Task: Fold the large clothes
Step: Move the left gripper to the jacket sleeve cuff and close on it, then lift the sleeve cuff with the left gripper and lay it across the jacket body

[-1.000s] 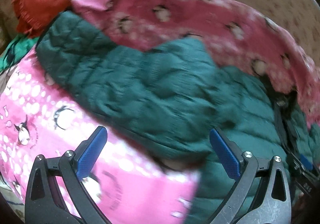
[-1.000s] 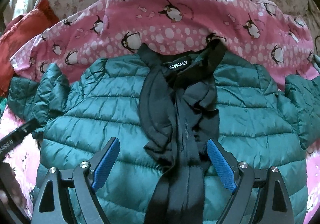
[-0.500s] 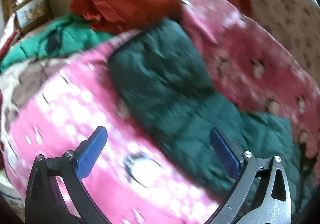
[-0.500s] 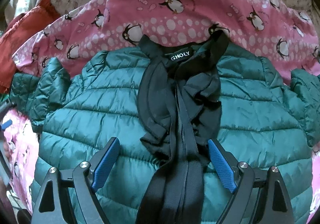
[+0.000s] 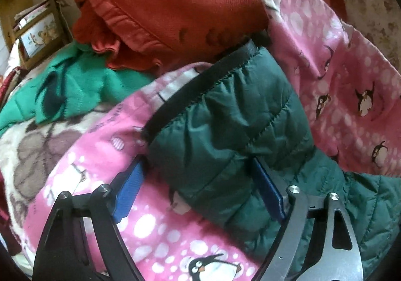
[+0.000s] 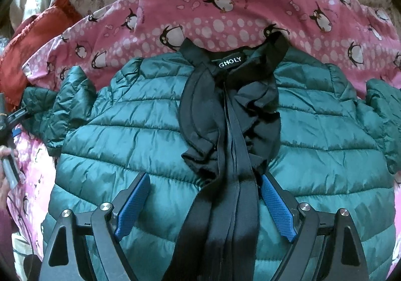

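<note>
One green jacket, two sleeves, two tools

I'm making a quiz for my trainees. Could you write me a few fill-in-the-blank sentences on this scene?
1. The green puffer jacket lies on a pink blanket printed with ____.
2. The left tongs are closing around the jacket's ____.
3. The jacket's ruffled collar is coloured ____.

Missing words: penguins; sleeve; black
</note>
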Demonstrator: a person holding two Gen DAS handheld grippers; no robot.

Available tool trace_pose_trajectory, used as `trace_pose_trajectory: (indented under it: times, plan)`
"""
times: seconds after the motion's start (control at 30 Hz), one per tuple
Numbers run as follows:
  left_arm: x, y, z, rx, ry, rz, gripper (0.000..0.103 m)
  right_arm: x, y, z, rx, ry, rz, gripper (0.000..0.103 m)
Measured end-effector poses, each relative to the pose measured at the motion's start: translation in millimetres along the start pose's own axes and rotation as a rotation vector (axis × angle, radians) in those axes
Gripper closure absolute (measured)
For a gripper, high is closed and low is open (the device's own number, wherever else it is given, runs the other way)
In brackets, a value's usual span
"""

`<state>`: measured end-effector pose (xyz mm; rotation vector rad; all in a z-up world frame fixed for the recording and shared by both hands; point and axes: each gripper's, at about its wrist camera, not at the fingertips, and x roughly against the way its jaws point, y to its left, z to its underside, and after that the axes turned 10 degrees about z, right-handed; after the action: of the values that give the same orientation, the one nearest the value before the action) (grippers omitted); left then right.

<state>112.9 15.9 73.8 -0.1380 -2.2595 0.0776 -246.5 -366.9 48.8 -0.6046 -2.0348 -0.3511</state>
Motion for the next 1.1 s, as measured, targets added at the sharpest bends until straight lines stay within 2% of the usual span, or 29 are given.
trace_pose_trajectory:
  times: [0.03, 0.07, 0.1, 0.17, 0.27, 0.37, 0.57, 0.7, 1.1]
  plan:
    - [-1.5, -1.0, -0.9, -0.008, -0.006, 0.001, 0.022, 0.8, 0.0, 0.3, 0.001, 0.001, 0.000, 0.015]
    - [-1.8, -2.4, -0.6, -0.017, -0.008, 0.007, 0.033, 1.6, -0.4, 0.6, 0.002, 0.002, -0.001, 0.015]
    - [-2.3, -4.0, -0.5, -0.029, -0.003, 0.018, 0.038, 2.5, -0.8, 1.2, 0.000, 0.003, -0.001, 0.015]
    - [-6.3, -4.6, -4.2, -0.042, 0.006, 0.022, 0.066, 3.6, -2.2, 2.5, 0.000, 0.003, 0.002, 0.015]
    - [-7.0, 0.0, -5.8, -0.004, 0.025, 0.080, 0.084, 4.6, -2.5, 4.6, 0.011, 0.004, 0.016, 0.015]
    - [-1.4, 7.9, -3.9, 0.031, 0.029, 0.135, 0.087, 7.1, -1.7, 7.3, 0.028, -0.001, 0.037, 0.015]
    - [23.0, 9.3, 8.6, 0.010, 0.020, 0.179, 0.088, 14.5, -1.7, 12.2, 0.052, -0.009, 0.079, 0.015]
    - [43.0, 7.3, 14.6, 0.019, 0.018, 0.235, 0.089, 22.9, -7.4, 15.6, 0.042, -0.001, 0.086, 0.015]
    - [105.6, -56.7, 51.6, -0.027, 0.042, 0.339, 0.089, 41.6, -44.9, 28.2, -0.012, -0.008, 0.136, 0.015]
